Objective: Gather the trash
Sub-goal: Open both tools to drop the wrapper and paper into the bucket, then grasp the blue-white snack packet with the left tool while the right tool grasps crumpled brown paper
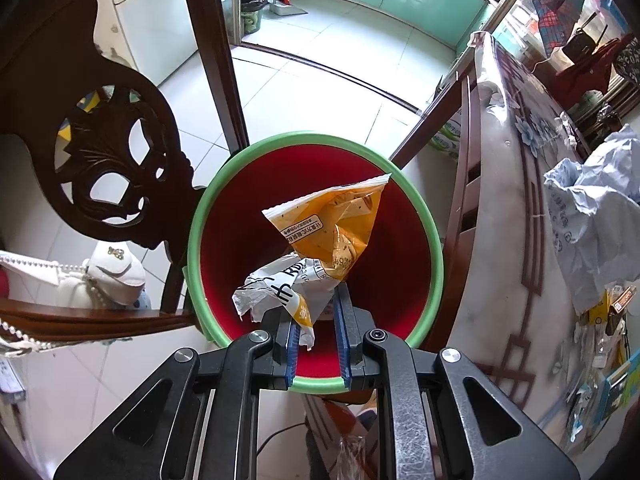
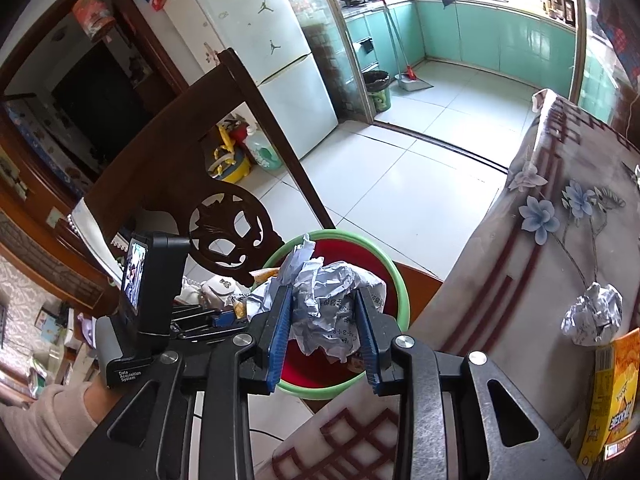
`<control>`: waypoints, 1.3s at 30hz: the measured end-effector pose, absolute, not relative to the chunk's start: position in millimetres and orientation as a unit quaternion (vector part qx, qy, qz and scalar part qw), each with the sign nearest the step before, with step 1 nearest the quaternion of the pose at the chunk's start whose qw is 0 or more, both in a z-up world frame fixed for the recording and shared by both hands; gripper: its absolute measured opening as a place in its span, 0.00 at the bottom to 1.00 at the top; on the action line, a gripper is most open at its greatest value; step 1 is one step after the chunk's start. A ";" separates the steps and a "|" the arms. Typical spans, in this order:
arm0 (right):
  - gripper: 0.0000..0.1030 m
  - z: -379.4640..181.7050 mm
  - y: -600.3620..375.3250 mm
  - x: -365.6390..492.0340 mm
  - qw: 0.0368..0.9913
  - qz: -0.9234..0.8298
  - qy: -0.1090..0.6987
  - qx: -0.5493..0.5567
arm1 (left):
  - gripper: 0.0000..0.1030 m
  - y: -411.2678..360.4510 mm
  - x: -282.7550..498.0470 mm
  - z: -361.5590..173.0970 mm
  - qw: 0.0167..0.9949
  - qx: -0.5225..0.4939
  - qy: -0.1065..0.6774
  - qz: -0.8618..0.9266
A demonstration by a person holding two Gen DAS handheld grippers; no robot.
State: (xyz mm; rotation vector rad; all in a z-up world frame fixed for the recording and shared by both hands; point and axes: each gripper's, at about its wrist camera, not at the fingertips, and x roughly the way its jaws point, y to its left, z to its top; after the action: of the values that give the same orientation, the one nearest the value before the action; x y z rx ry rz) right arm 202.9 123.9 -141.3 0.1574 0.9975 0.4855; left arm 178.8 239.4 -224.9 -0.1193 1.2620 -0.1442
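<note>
1. Left gripper (image 1: 318, 320), black with blue finger pads, is clamped on a crumpled yellow-and-white plastic snack wrapper (image 1: 324, 236); the pads pinch its lower, twisted white end.
2. That wrapper's long axis runs up and away from the fingers, its flat sealed white edge pointing to the upper right, and the whole of it hangs over the open mouth of the bucket.
3. Black printed characters show on the wrapper's white part and in a small boxed label on the yellow part; they are too creased to read.
4. Right gripper (image 2: 325, 332), of the same build, is clamped on a crumpled ball of white printed paper (image 2: 332, 300), held above the near side of the same bucket; sums with digits show on it, partly legible.
5. Round red plastic bucket with a green rim (image 1: 430, 216) stands on the pale tiled floor (image 1: 320, 76), between a dark carved wooden chair (image 1: 116, 156) on the left and a table under a flowered plastic cover (image 1: 516, 264) on the right.
6. On the table lie a crumpled foil-like ball (image 2: 594, 312) and a yellow snack box (image 2: 610, 396), well apart from the bucket.
7. Beyond the bucket the floor runs open to a doorway.
</note>
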 end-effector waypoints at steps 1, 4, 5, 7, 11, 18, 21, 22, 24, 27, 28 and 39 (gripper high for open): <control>0.28 -141.3 123.9 203.2 0.848 0.231 0.472 0.073 | 0.14 239.6 178.8 -224.9 0.804 -0.057 0.589 -0.065; 0.28 -142.1 124.0 204.2 0.849 0.233 0.468 0.074 | 0.14 239.0 178.3 -222.6 0.807 -0.052 0.586 -0.062; 0.28 -144.0 123.3 205.5 0.849 0.233 0.468 0.076 | 0.14 237.8 177.8 -221.1 0.809 -0.046 0.583 -0.061; 0.28 -146.5 122.2 206.6 0.848 0.232 0.470 0.080 | 0.14 235.8 177.5 -219.3 0.812 -0.034 0.580 -0.060; 0.32 -148.6 122.1 208.0 0.850 0.232 0.464 0.086 | 0.22 235.4 177.6 -218.9 0.813 -0.034 0.579 -0.054; 0.42 -145.6 112.9 202.8 0.852 0.224 0.462 0.099 | 0.59 234.7 170.3 -202.5 0.833 -0.019 0.552 -0.034; 0.42 -138.3 103.9 194.6 0.857 0.218 0.456 0.095 | 0.59 232.5 166.3 -195.1 0.839 -0.015 0.544 -0.033; 0.42 -135.5 100.7 191.5 0.859 0.217 0.454 0.095 | 0.59 231.3 165.2 -193.0 0.840 -0.014 0.541 -0.033; 0.42 -128.5 91.1 182.5 0.864 0.214 0.447 0.092 | 0.59 227.4 161.4 -188.4 0.843 -0.010 0.537 -0.034; 0.42 -120.3 74.4 167.5 0.869 0.207 0.442 0.087 | 0.59 219.6 154.0 -182.1 0.846 -0.009 0.532 -0.039; 0.42 -117.8 65.4 160.6 0.870 0.203 0.441 0.088 | 0.59 216.9 151.8 -180.8 0.846 -0.009 0.532 -0.040; 0.42 -110.7 -75.6 63.0 0.871 0.109 0.467 0.106 | 0.59 158.6 109.6 -172.8 0.844 0.011 0.530 -0.077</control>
State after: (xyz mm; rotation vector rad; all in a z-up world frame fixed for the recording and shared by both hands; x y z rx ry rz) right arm 63.0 -75.6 -110.7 0.2215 0.9766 0.2286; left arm 109.6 158.6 -172.8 0.0236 1.1197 -0.1636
